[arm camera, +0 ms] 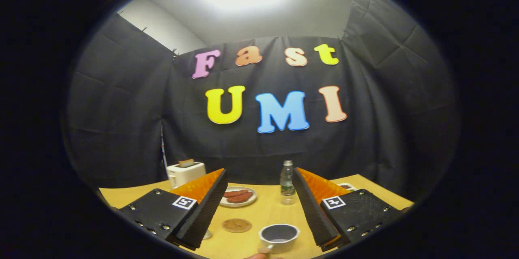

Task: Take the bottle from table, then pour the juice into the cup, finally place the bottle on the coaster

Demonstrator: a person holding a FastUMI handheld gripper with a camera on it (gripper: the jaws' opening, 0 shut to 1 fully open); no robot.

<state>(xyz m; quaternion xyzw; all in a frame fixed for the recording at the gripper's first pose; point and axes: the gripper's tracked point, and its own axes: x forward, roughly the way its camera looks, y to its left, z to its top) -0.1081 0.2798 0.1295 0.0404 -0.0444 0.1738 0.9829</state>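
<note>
— Tongs, state?
— The gripper (259, 186) stands wide, nothing between its fingers.

— Task item?
— The bottle (287, 183) stands upright on the table (263, 210), beyond the fingertips, just beside the inner face of the right finger and apart from it. Contents too small to judge; possibly a little clear liquid.

— Other task items?
— The cup (279, 237) sits between the fingers, nearer than the bottle. The coaster (237, 225) lies between the fingers, left of the cup.

— Remainder?
— A plate (240, 196) of reddish food lies ahead of the left finger, a toaster (185, 173) beyond it.
</note>
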